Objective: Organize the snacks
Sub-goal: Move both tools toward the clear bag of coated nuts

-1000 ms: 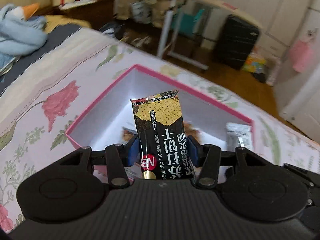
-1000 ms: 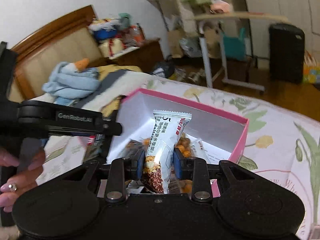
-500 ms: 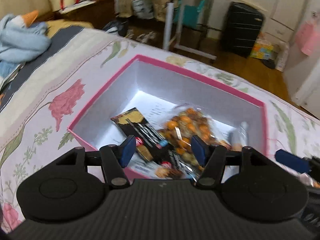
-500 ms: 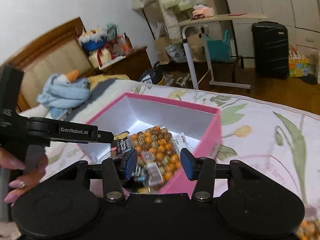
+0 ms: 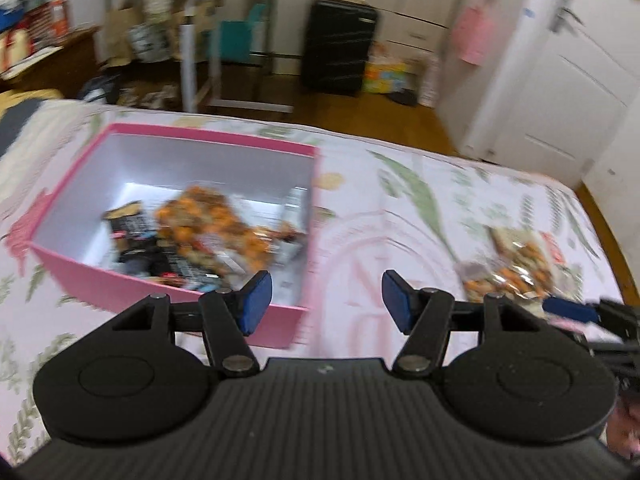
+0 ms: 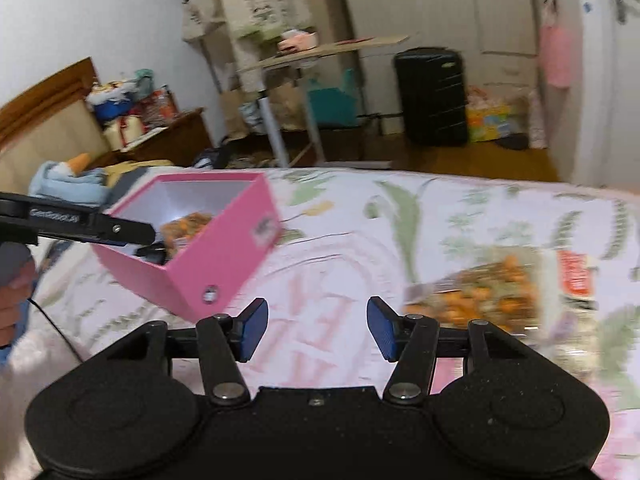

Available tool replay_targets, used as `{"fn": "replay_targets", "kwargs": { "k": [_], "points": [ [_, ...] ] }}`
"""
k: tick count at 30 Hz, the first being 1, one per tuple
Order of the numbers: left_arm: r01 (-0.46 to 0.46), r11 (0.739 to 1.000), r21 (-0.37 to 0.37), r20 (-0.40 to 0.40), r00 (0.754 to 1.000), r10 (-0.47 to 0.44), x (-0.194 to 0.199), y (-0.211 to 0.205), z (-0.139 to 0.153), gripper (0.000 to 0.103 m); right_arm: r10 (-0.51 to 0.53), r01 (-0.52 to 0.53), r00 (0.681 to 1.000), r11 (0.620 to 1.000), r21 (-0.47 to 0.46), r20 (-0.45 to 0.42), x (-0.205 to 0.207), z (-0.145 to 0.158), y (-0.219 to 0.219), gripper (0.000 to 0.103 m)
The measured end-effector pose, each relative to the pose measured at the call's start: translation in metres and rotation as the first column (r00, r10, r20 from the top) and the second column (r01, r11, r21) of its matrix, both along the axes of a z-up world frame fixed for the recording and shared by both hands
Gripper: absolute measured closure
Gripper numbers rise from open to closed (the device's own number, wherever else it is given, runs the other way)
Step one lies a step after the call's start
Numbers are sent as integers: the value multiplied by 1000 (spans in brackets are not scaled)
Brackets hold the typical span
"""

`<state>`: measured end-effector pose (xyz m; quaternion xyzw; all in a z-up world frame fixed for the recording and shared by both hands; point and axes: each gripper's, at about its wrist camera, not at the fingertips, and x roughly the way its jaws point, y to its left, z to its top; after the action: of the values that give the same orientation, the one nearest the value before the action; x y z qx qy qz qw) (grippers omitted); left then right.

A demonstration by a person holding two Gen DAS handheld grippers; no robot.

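Note:
A pink box (image 5: 120, 284) (image 6: 224, 256) with a white inside sits on the flowered bedspread and holds several snack packs: a black cracker pack (image 5: 136, 236) and a bag of orange snacks (image 5: 208, 224). My left gripper (image 5: 326, 300) is open and holds nothing; it hangs just right of the box's near right corner. My right gripper (image 6: 316, 330) has its jaws opening with nothing between them, over bare bedspread to the right of the box. Loose snack bags (image 6: 492, 296) (image 5: 516, 264) lie on the bed further right. The other gripper's arm (image 6: 80, 224) reaches in from the left.
The bedspread (image 6: 360, 248) runs to the bed's far edge, with wooden floor behind. A rolling desk (image 5: 240, 40), a black suitcase (image 6: 432, 96) and a nightstand (image 6: 168, 140) stand in the room. A hand (image 6: 16, 292) shows at the left edge.
Both grippers let go of their snack packs into the box and opened. Both then swung right, away from the box and toward the loose snack bags.

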<state>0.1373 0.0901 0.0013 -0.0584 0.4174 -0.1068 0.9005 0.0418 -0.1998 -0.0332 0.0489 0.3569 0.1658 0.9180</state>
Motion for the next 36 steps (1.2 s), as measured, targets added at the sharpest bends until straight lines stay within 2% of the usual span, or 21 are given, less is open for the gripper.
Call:
{"fn": "replay_targets", "kwargs": {
  "k": [3,8,11,13,16,20,24,29,32,34,36],
  "points": [
    [76,997,-22,-14,997,-77,-1,-23,0,43,-35,35,999,999,2,-7,-5,1,-18,35],
    [180,984,-7,1,984,-180,14,-67,-9,42,-98,99,994,995,17,-45,-10,-20,-43,36],
    [276,961,4,-44,960,-275,35,-94,-26,42,-119,120,992,992,27,-42,-8,-38,-47,36],
    [295,955,15,-78,953,-293,47,-108,-38,43,-134,134,991,991,13,8,-8,-50,-46,36],
    [326,945,40,-86,943,-322,62,-126,-55,44,-132,135,987,990,-29,86,-5,-68,-45,36],
    [355,934,38,-109,931,-349,85,-145,-76,44,-152,152,988,988,-13,28,11,-85,-49,36],
    [361,932,43,-140,926,-352,113,-164,-92,46,-142,142,990,989,-27,18,15,-95,-47,36],
    [378,924,-51,-139,914,-381,142,-188,-105,46,-143,143,990,988,-53,5,22,-98,-48,36],
    [397,912,-108,-108,907,-407,153,-204,-114,46,-142,140,990,987,-73,-20,24,-100,-46,35],
    [420,897,-139,-115,893,-436,159,-215,-123,46,-146,143,988,988,-57,-52,28,-103,-47,35],
    [409,895,-178,-121,894,-432,164,-217,-130,46,-157,155,983,988,-29,-94,33,-107,-51,35]
  ]
}}
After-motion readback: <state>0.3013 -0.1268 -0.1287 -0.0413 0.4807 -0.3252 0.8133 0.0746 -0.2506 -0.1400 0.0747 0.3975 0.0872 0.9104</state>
